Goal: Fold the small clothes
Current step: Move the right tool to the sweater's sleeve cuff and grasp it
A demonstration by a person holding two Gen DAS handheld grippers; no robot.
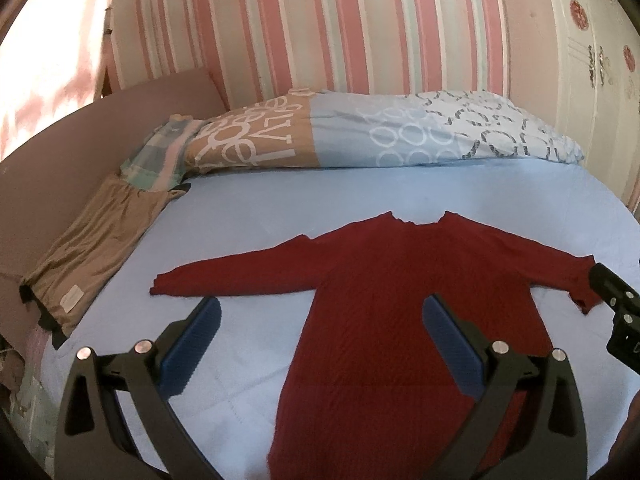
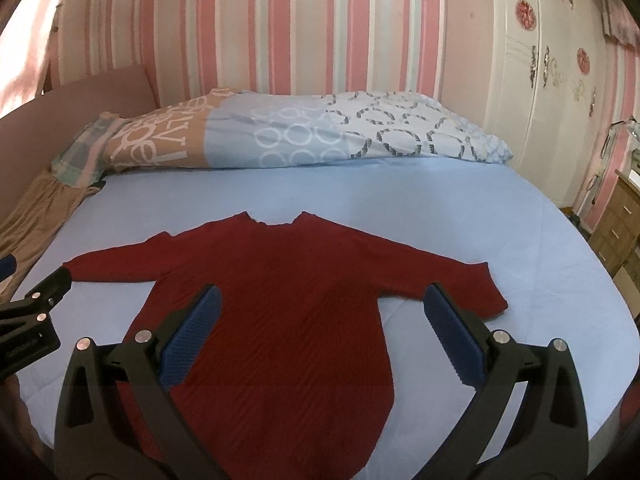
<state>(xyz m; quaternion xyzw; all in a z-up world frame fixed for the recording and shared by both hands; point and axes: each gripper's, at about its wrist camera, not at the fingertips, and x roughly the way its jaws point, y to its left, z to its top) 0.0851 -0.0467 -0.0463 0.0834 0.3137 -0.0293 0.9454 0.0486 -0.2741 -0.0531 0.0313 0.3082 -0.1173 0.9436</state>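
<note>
A dark red long-sleeved sweater [image 1: 384,280] lies flat on the light blue bed sheet [image 1: 260,220], sleeves spread, collar toward the pillows. It also shows in the right wrist view [image 2: 280,288]. My left gripper [image 1: 322,308] is open and empty, hovering over the sweater's left side, below the left sleeve. My right gripper [image 2: 322,304] is open and empty over the sweater's right side, below the right sleeve. The right gripper's body shows at the right edge of the left wrist view [image 1: 616,304]; the left one shows at the left edge of the right wrist view [image 2: 36,304].
A patterned duvet [image 1: 360,136] lies across the head of the bed. A tan folded garment [image 1: 88,256] lies at the left edge by a checked cloth [image 1: 160,160]. A striped wall is behind. A white wardrobe [image 2: 540,80] and wooden drawers [image 2: 616,224] stand right.
</note>
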